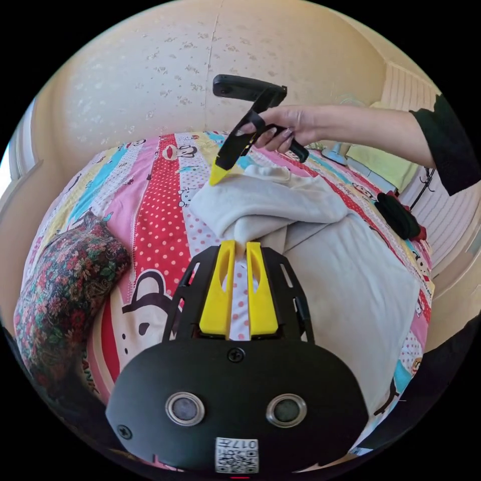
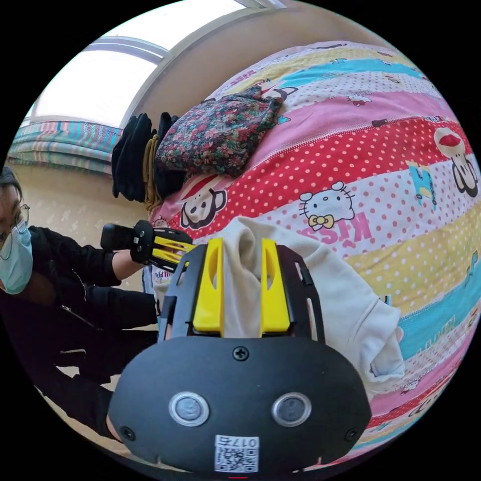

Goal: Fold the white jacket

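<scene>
The white jacket (image 1: 320, 260) lies partly folded on a bright patchwork bedspread (image 1: 160, 220). My left gripper (image 1: 241, 246) is shut on a bunched fold at the jacket's near edge, with cloth pinched between the yellow tips. A hand holds my right gripper (image 1: 218, 175) farther off, its tip down on the jacket's far fold. In the right gripper view, my right gripper (image 2: 242, 246) is shut on a raised ridge of the jacket (image 2: 345, 305), which fills the gap between the jaws. The left gripper (image 2: 173, 250) shows beside it, held by a gloved hand.
A floral pillow (image 1: 65, 280) lies on the bed, and it has dark folded clothes (image 2: 133, 155) behind it under a window (image 2: 100, 85). A dark bundle (image 1: 398, 215) sits at the bed's far edge. A person in black (image 2: 60, 280) is beside the bed.
</scene>
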The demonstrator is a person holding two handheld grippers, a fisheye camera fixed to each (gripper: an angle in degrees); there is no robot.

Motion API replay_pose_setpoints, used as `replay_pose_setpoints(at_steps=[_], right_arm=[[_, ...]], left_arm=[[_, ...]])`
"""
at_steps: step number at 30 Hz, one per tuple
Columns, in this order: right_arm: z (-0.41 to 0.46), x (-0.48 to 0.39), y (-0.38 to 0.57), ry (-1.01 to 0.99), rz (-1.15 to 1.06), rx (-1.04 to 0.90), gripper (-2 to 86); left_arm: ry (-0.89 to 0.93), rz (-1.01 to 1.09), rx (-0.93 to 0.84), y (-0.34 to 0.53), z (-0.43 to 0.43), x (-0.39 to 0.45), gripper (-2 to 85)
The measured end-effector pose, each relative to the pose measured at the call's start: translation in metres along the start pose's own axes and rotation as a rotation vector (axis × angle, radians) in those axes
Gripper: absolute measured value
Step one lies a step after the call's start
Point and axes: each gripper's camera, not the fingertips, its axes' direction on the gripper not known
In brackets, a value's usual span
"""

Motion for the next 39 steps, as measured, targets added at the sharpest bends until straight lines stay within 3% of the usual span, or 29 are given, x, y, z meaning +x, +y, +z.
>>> replay_pose_setpoints(at_steps=[3, 9, 13, 17, 21, 24, 26, 28, 33, 39], right_arm=[[-0.001, -0.008, -0.003, 0.036, 0.008, -0.009, 3.2], [-0.041, 0.009, -0.009, 0.254, 0.133, 0.199, 2.4], [0.001, 0.06, -0.014, 0.194, 0.178, 0.096, 3.4], [-0.054, 0.09, 0.038, -0.168, 0.238, 0.402, 11.7], [-0.114, 0.052, 0.123, -0.135, 0.211, 0.535, 13.1], [-0.122, -0.022, 0.191, 0.129, 0.192, 0.449, 12.3], [-0.094, -0.08, 0.228, 0.415, 0.18, 0.291, 12.0], [-0.066, -0.103, 0.246, 0.539, 0.171, 0.2, 11.9], [-0.029, -0.09, 0.249, 0.706, 0.248, 0.009, 8.4], [-0.095, -0.109, 0.235, 0.77, 0.215, -0.084, 2.6]], left_arm=[[-0.006, 0.003, 0.005, -0.001, -0.005, -0.001, 4.8], [-0.159, -0.025, 0.094, -0.008, -0.033, -0.012, 3.3], [-0.205, 0.033, -0.082, -0.009, 0.01, -0.023, 3.2], [-0.117, -0.054, -0.083, 0.003, 0.003, -0.042, 3.4], [-0.07, -0.129, -0.018, 0.035, -0.031, -0.05, 1.4], [-0.017, -0.183, 0.026, 0.049, -0.058, -0.053, 3.2], [-0.001, -0.198, 0.035, 0.05, -0.069, -0.05, 3.3], [0.008, -0.19, 0.043, 0.049, -0.075, -0.046, 2.0], [-0.033, -0.101, -0.013, 0.032, -0.068, -0.04, -0.7], [-0.026, -0.006, -0.022, 0.025, -0.09, -0.048, -0.9]])
